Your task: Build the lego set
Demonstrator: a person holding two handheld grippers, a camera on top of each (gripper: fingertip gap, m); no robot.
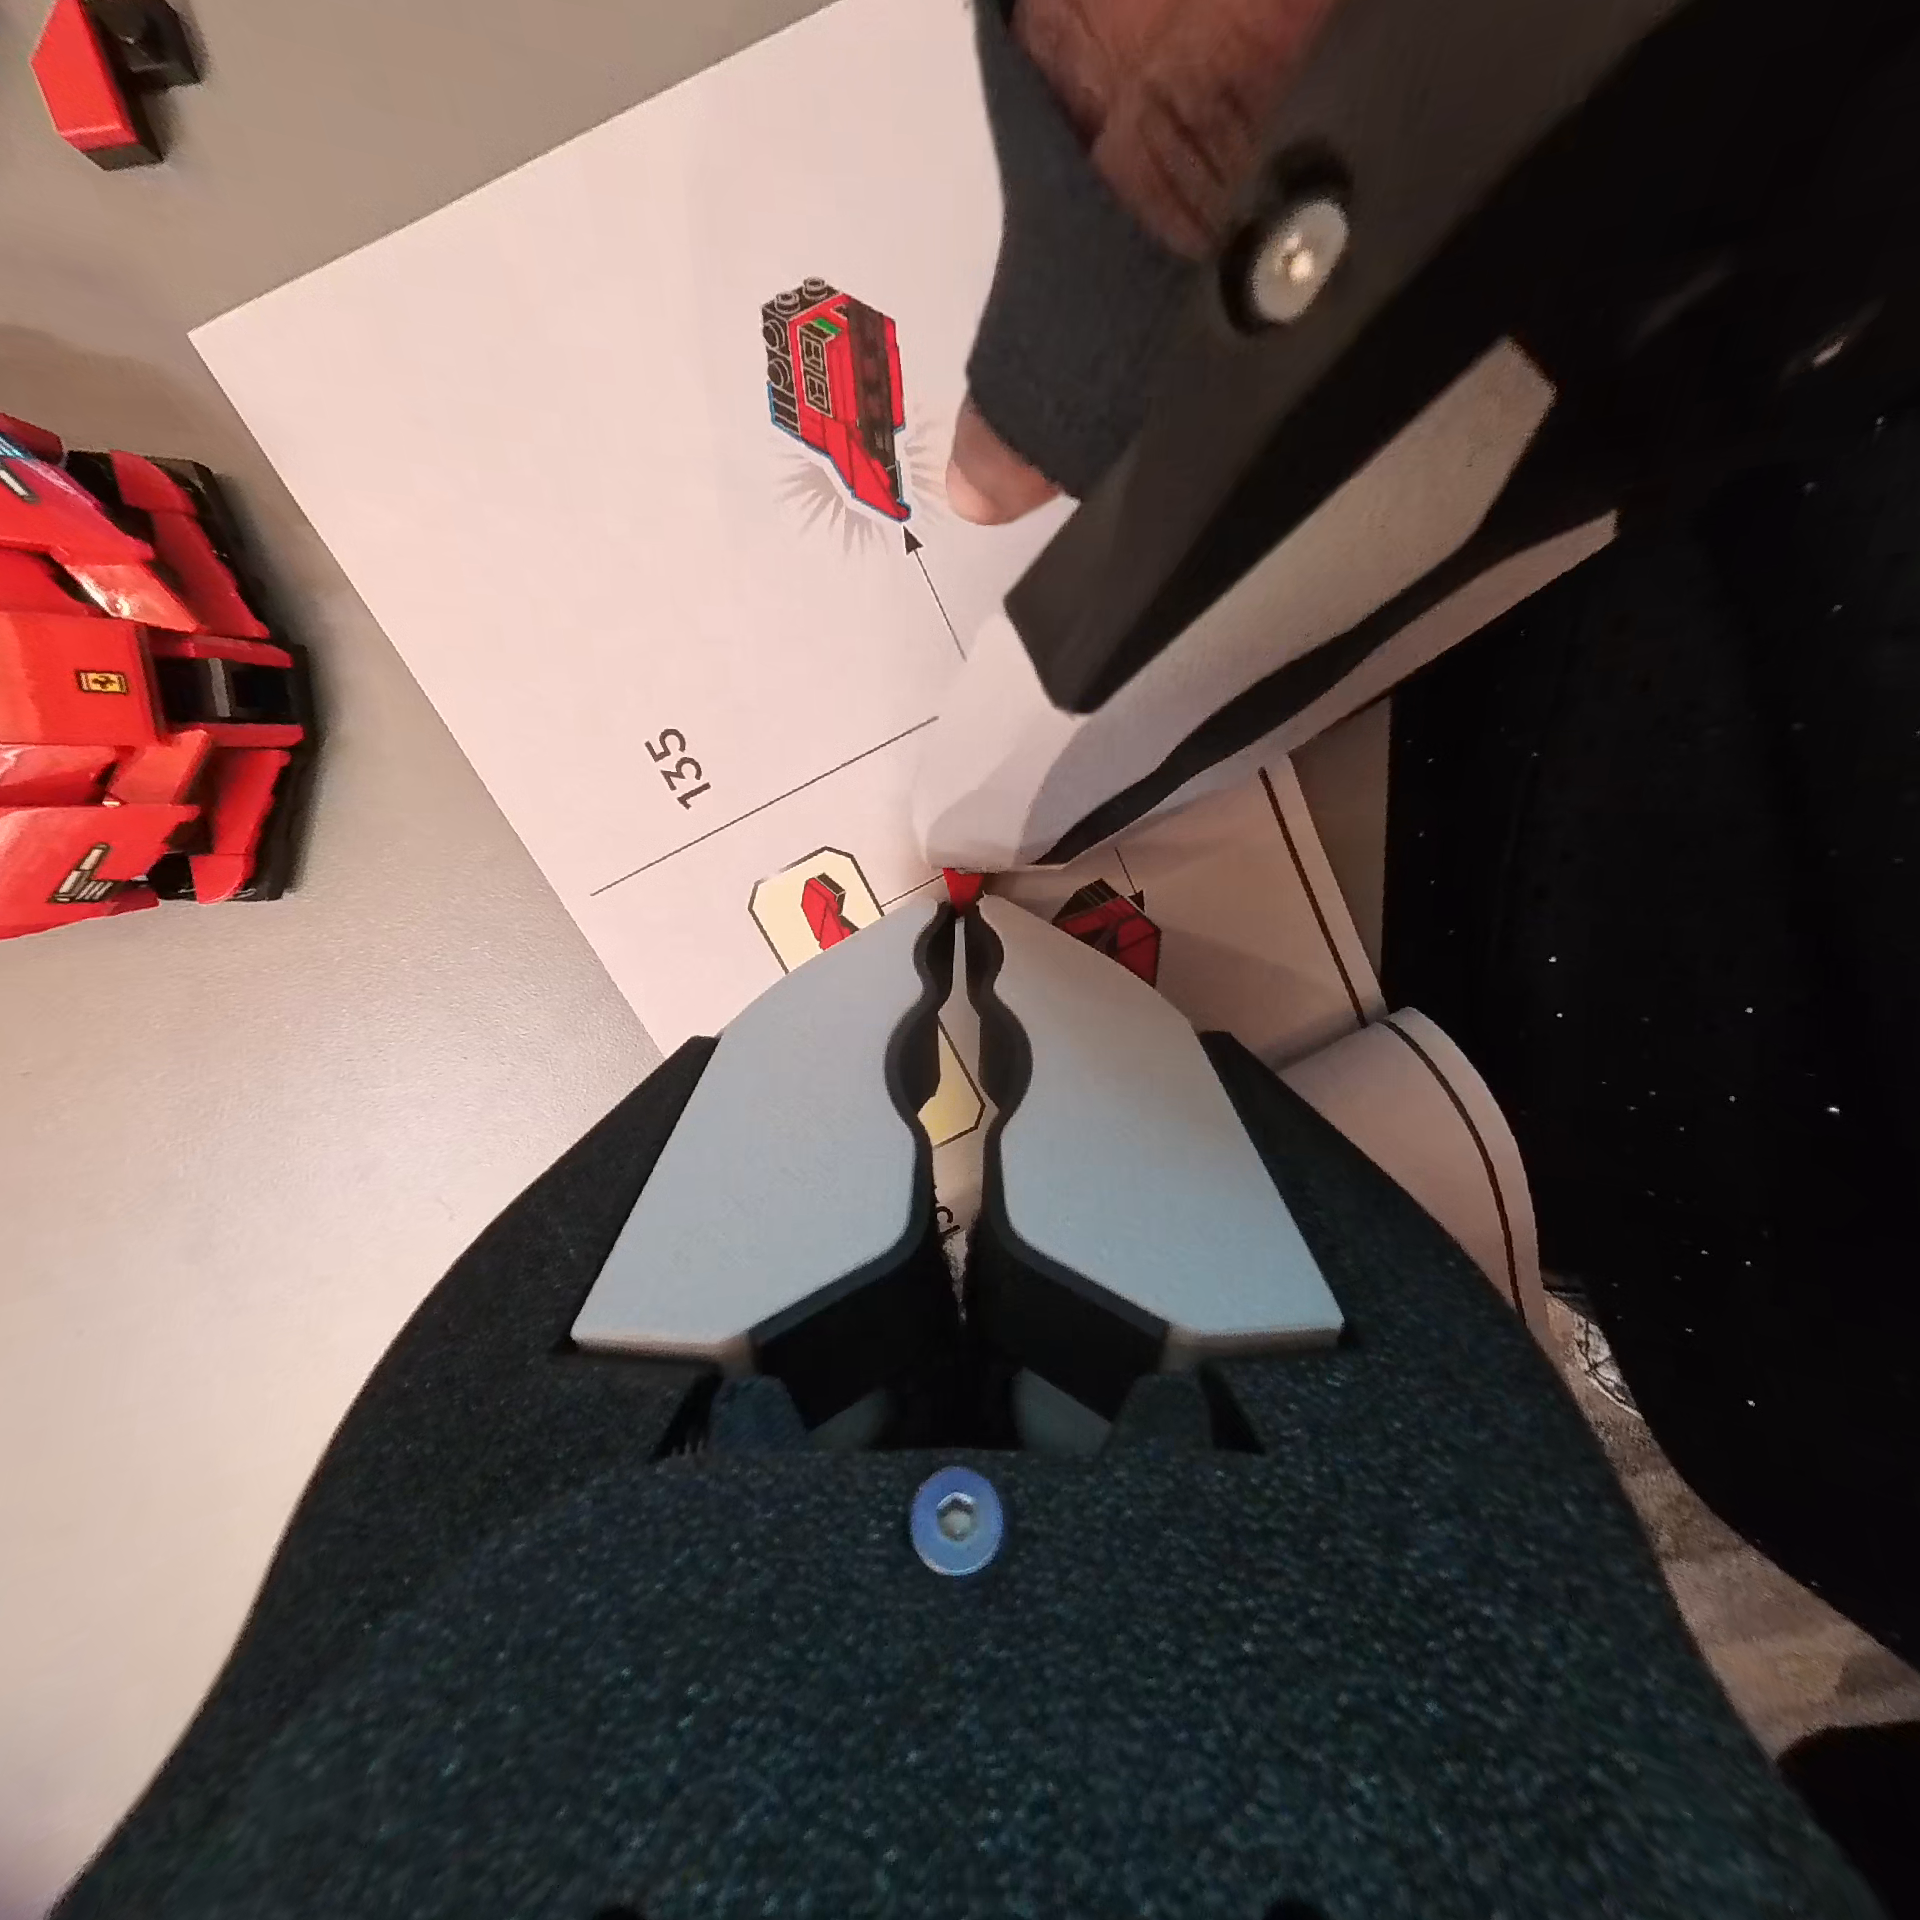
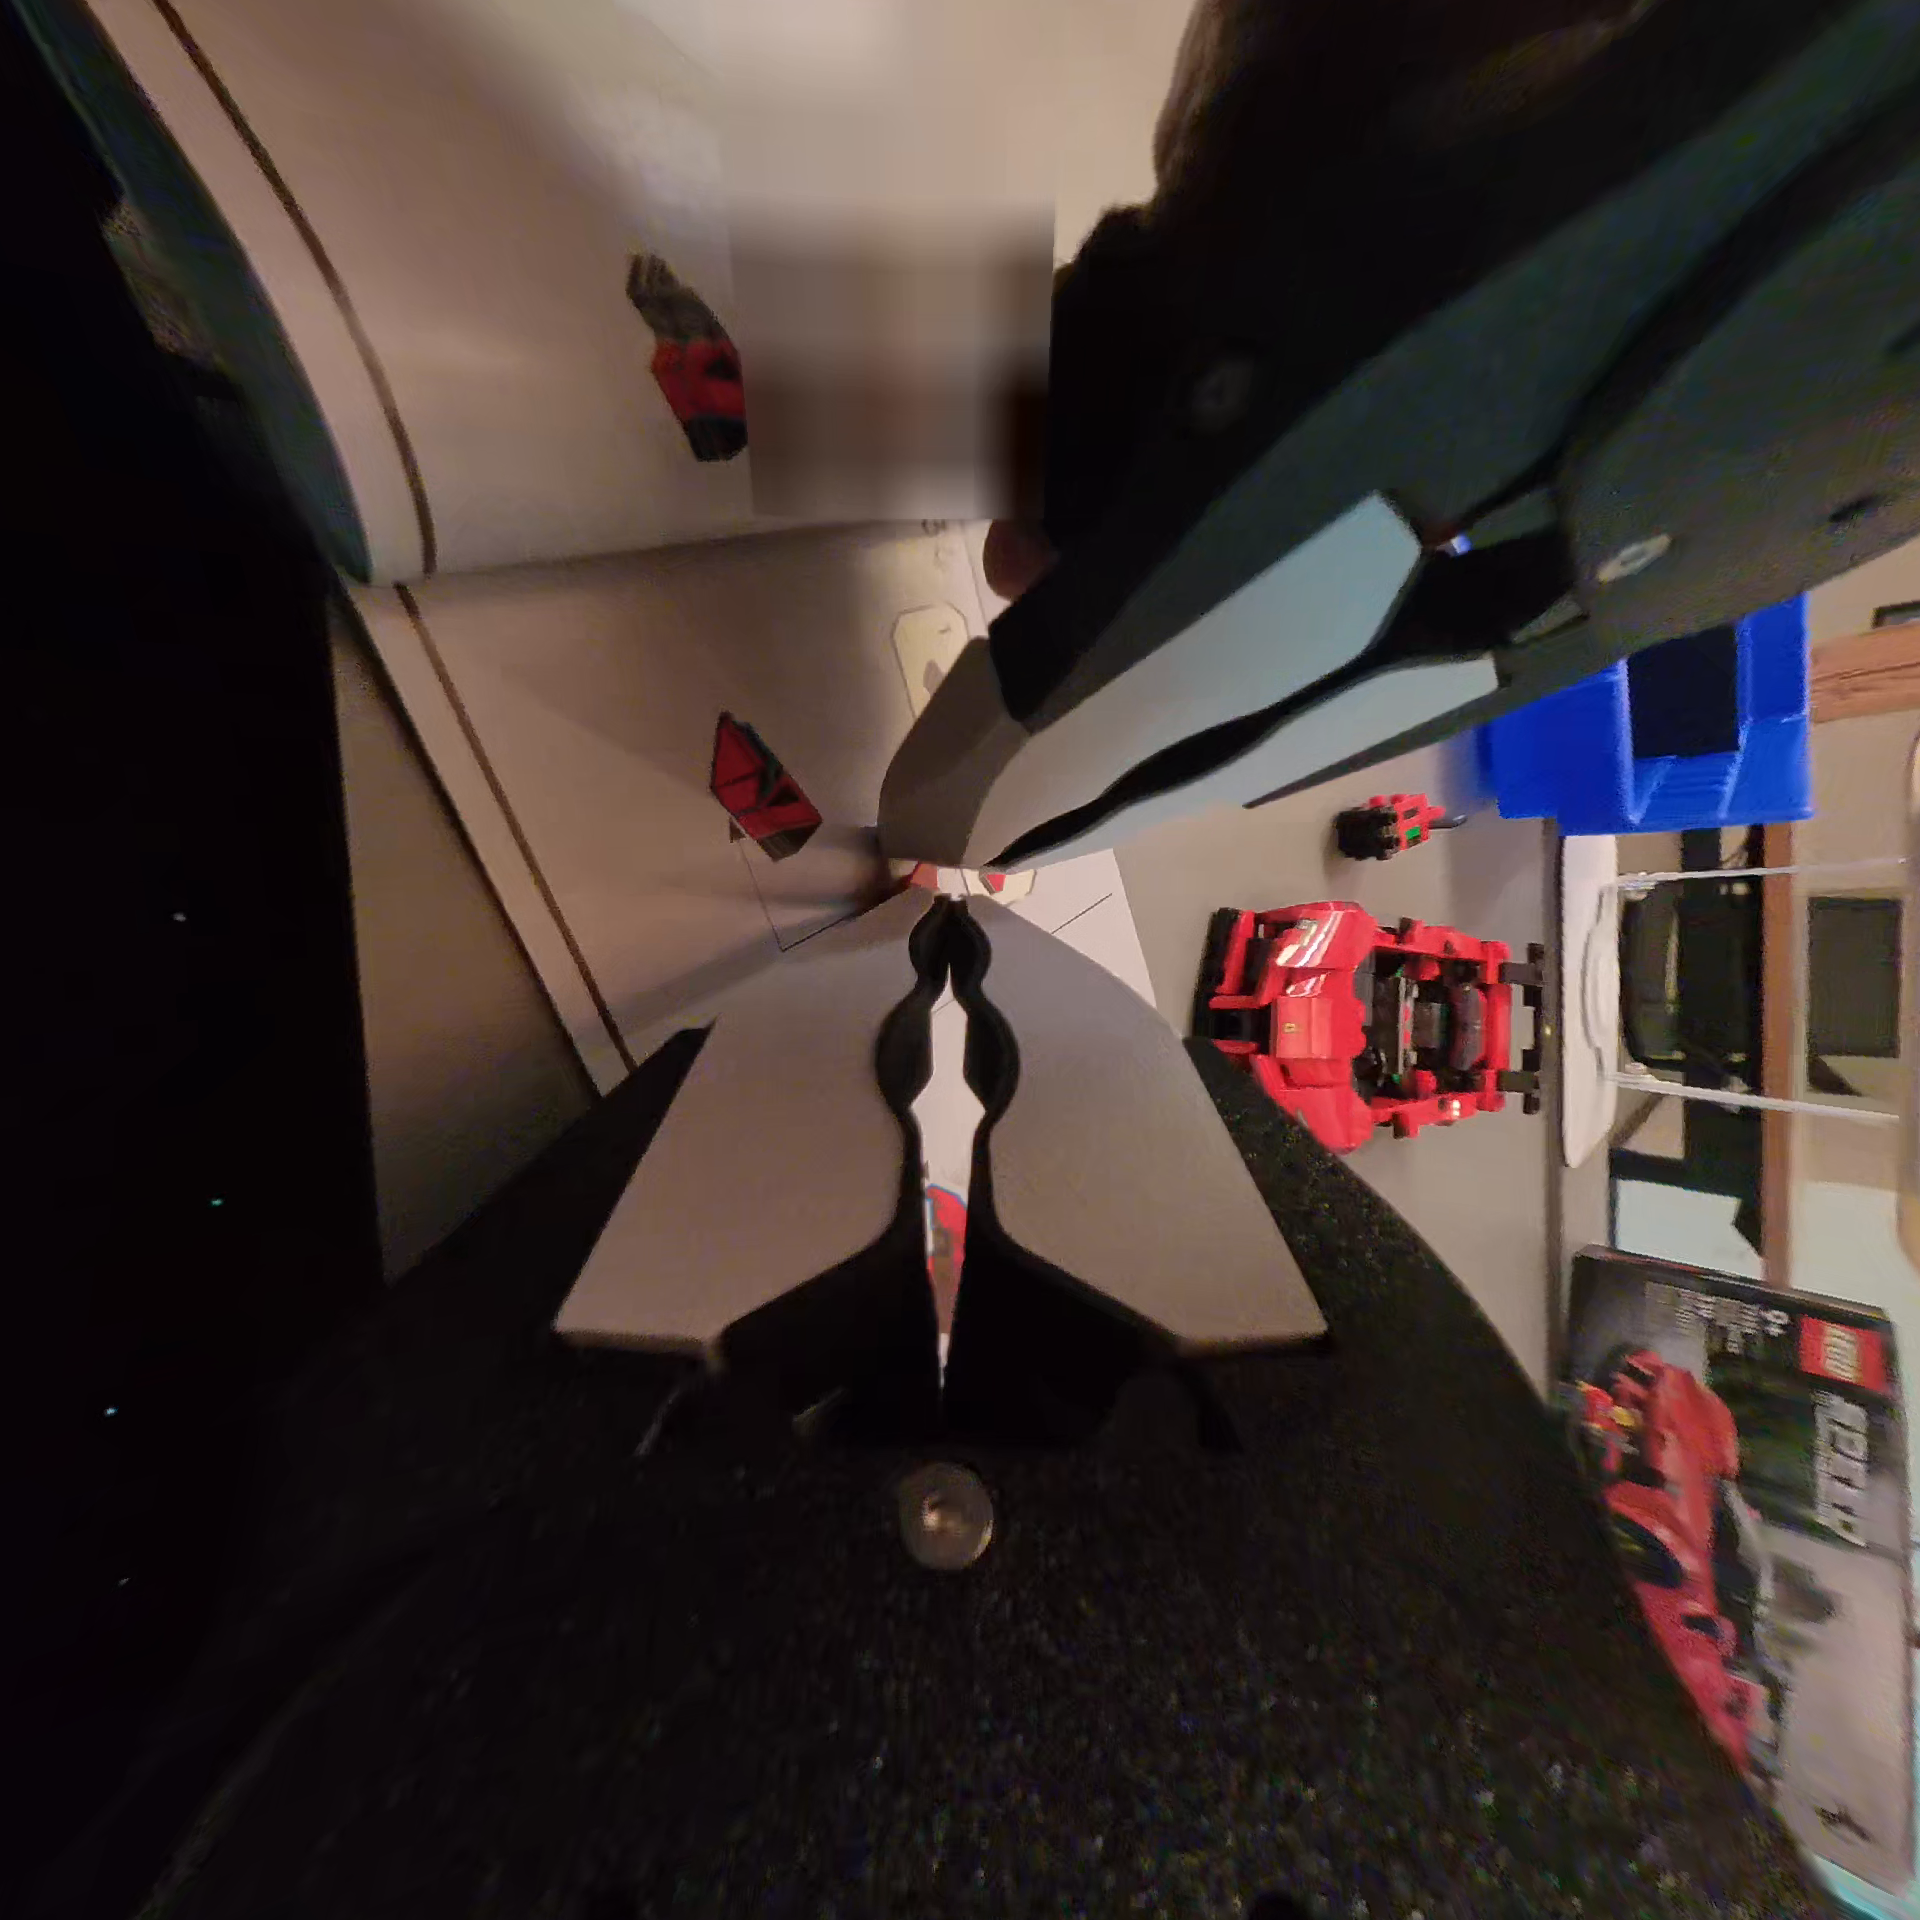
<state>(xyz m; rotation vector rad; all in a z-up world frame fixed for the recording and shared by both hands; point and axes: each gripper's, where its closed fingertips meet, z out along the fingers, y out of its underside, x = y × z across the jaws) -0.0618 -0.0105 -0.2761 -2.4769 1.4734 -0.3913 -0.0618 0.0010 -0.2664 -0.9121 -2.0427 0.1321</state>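
Observation:
An open instruction booklet (image 1: 582,468) lies on the grey table, and it also shows in the right wrist view (image 2: 582,727). My left gripper (image 1: 958,912) is shut, with its tips at a puckered spot of the page. My right gripper (image 2: 943,912) is shut and meets the same spot from the other side; it enters the left wrist view from the upper right (image 1: 1013,847). The page lifts and creases around the pinch (image 1: 977,810). A small red bit (image 1: 961,885) shows at the tips; I cannot tell if it is a brick or print.
A red Lego car (image 1: 125,675) (image 2: 1351,1029) stands left of the booklet. A small red-and-black sub-assembly (image 1: 104,83) (image 2: 1387,826) lies beyond it. A blue bin (image 2: 1642,727) and the set's box (image 2: 1745,1507) sit farther off. A hand (image 1: 1132,114) holds the right gripper.

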